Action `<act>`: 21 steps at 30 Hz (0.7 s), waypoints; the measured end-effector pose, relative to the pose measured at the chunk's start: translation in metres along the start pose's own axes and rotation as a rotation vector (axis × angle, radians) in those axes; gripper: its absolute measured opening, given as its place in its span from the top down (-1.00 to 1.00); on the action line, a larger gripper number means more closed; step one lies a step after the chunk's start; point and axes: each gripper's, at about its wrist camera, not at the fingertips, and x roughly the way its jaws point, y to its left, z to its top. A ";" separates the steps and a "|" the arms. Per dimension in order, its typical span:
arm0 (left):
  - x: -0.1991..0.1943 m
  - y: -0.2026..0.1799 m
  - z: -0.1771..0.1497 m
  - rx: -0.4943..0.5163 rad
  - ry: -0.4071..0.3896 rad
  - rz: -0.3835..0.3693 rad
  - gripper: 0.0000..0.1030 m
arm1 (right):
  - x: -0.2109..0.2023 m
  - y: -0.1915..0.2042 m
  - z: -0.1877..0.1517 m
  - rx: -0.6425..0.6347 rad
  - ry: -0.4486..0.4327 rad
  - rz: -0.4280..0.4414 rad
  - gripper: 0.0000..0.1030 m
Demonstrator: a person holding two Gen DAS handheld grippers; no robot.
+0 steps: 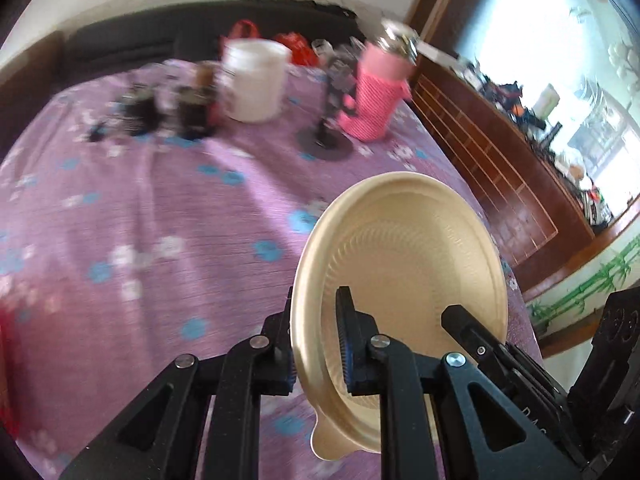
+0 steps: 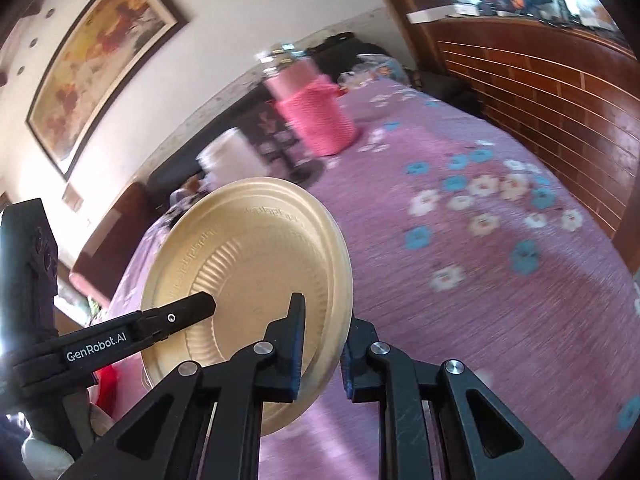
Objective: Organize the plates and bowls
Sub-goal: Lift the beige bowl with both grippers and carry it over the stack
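In the left wrist view I have my left gripper [image 1: 316,344] clamped tight on the near rim of a tan paper plate [image 1: 404,248], one finger on each face of it. The plate is lifted clear of the bench [image 1: 140,220], tilted up on edge with its ribbed hollow facing the camera and a small tab hanging at its lower edge. The other gripper's finger [image 1: 464,320] reaches in from the right across the plate's inner face. Beyond, on the purple flowered cloth covering the bench, I see a white bucket [image 1: 256,80], a pink knitted holder [image 1: 380,96] with something inside it, a black stand [image 1: 328,136] and some dark jars [image 1: 192,104], all blurred. In the right wrist view my right gripper [image 2: 320,344] is closed just as tightly on the rim of a tan plate [image 2: 248,272], whose embossed, ribbed underside faces me; whether this is the same plate or a second one pressed against it I cannot tell. The left gripper's finger [image 2: 188,308], marked GenRobot.AI, lies across that face from the left. The plate hangs above the bench edge, with the pink holder and white bucket far behind and a framed painting [image 2: 104,64] on the wall.
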 end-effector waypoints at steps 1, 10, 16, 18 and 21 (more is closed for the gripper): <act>-0.013 0.011 -0.003 -0.019 -0.020 0.007 0.70 | -0.002 0.009 -0.002 -0.013 0.000 0.007 0.68; -0.120 0.110 -0.035 -0.168 -0.191 0.124 0.69 | -0.007 0.141 -0.031 -0.191 0.040 0.156 0.68; -0.175 0.175 -0.059 -0.271 -0.272 0.193 0.69 | 0.003 0.220 -0.056 -0.277 0.092 0.242 0.67; -0.189 0.194 -0.066 -0.302 -0.292 0.217 0.69 | 0.007 0.245 -0.065 -0.307 0.110 0.263 0.67; -0.204 0.224 -0.075 -0.347 -0.311 0.243 0.69 | 0.014 0.284 -0.080 -0.360 0.135 0.284 0.67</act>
